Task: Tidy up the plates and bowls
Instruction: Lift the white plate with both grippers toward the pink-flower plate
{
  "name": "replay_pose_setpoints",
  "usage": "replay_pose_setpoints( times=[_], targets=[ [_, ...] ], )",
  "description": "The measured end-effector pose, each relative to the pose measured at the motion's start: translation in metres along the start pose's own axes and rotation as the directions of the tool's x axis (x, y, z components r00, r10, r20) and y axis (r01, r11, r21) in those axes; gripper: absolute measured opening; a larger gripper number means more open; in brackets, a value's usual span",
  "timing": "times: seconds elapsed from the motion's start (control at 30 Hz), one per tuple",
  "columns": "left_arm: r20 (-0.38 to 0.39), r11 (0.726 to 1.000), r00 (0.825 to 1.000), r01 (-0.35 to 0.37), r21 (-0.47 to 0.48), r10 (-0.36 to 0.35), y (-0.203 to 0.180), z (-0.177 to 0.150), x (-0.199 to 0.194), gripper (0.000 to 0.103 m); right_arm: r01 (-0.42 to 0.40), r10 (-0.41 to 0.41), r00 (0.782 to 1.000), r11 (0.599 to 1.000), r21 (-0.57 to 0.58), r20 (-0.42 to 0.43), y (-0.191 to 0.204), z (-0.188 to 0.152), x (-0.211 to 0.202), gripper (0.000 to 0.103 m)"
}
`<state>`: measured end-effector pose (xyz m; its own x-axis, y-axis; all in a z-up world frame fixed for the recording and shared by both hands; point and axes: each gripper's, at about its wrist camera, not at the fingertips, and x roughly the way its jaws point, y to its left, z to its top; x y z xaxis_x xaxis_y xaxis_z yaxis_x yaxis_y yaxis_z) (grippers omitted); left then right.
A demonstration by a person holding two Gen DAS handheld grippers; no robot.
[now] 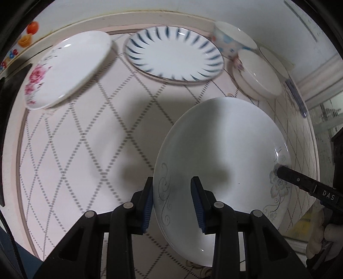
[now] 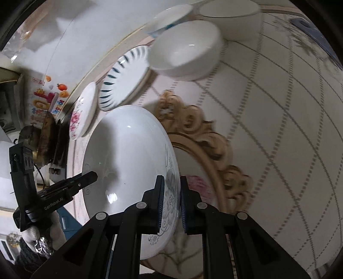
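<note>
A large white plate with a grey flower pattern (image 1: 220, 150) (image 2: 130, 154) is held between both grippers above the table. My left gripper (image 1: 172, 201) straddles its left rim with the jaws still a little apart. My right gripper (image 2: 172, 203) is shut on the opposite rim at the grey flower; it shows in the left wrist view (image 1: 300, 182). On the table lie a pink-rose plate (image 1: 68, 68) (image 2: 83, 111), a blue-striped plate (image 1: 173, 53) (image 2: 124, 77), a white bowl (image 1: 257, 73) (image 2: 186, 49) and a blue-dotted bowl (image 1: 231, 38).
The round table has a pink cloth with a dotted diamond pattern (image 1: 85, 139) and a gold ornamental medallion (image 2: 205, 133). Another white bowl (image 2: 231, 12) stands at the far edge. A wall with a colourful sticker (image 1: 27, 36) lies behind.
</note>
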<state>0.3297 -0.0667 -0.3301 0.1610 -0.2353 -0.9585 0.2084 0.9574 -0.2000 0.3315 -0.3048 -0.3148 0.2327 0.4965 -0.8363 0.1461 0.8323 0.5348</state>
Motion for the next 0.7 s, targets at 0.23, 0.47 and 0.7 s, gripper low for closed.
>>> replay_pose_setpoints(
  times=[0.23, 0.47, 0.7],
  targets=[
    [-0.023, 0.999, 0.999, -0.025, 0.045, 0.026, -0.02, 0.007, 0.017, 0.031, 0.003, -0.004, 1.0, 0.999, 0.046, 0.014, -0.034, -0.005, -0.003, 0.015],
    [-0.029, 0.996, 0.997, -0.067, 0.061, 0.069, -0.031, 0.01, 0.026, 0.031, -0.003, 0.003, 1.0, 0.999, 0.049, 0.012, -0.045, -0.006, -0.005, 0.015],
    [-0.024, 0.99, 0.992, -0.119, 0.074, 0.121, -0.042, 0.012, 0.032, 0.031, -0.014, 0.015, 1.0, 0.998, 0.067, -0.012, -0.05, -0.005, -0.007, 0.015]
  ],
)
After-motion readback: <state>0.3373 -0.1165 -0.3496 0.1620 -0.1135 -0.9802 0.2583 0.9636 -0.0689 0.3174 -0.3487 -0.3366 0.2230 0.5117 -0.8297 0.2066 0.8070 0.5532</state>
